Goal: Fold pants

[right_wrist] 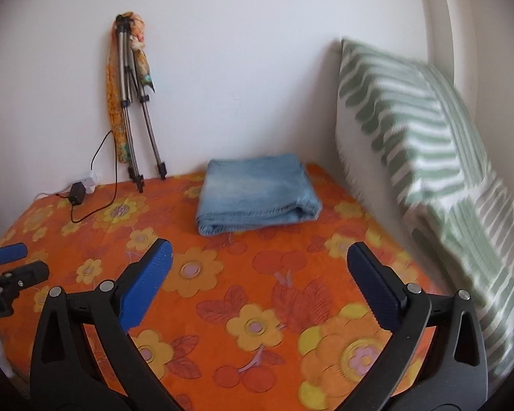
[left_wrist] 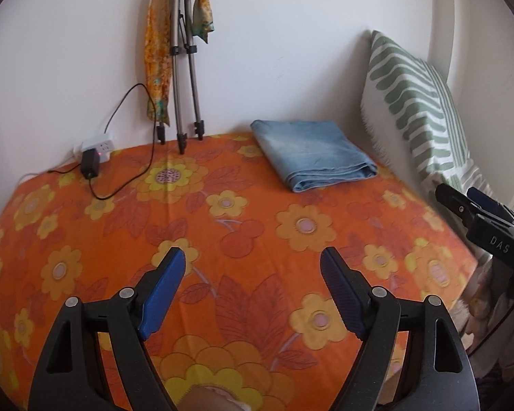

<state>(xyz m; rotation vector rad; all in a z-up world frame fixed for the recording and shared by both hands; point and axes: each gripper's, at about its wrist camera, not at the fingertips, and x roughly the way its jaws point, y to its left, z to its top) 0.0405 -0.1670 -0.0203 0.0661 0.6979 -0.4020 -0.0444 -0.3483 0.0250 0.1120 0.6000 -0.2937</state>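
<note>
A white-walled corner holds a bed (left_wrist: 243, 274) covered in an orange sheet printed with yellow flowers and red leaves. The pants (left_wrist: 311, 154), pale blue denim, lie already folded into a flat rectangular stack at the far side of the bed, near the wall and just beside a green-and-white striped pillow (left_wrist: 414, 102) propped upright in the corner. Well to the left of the pants, a folded tripod (left_wrist: 185, 85) draped with a patterned scarf (left_wrist: 156, 54) leans against the wall, and a white power strip (left_wrist: 97, 147) with a black adapter and trailing cable sits at the bed's edge. The left claw (left_wrist: 253, 257) hovers over bare sheet, its blue pads spread apart with nothing between them. The right claw (right_wrist: 258, 251) likewise stands wide apart and empty, well short of the pants.
</note>
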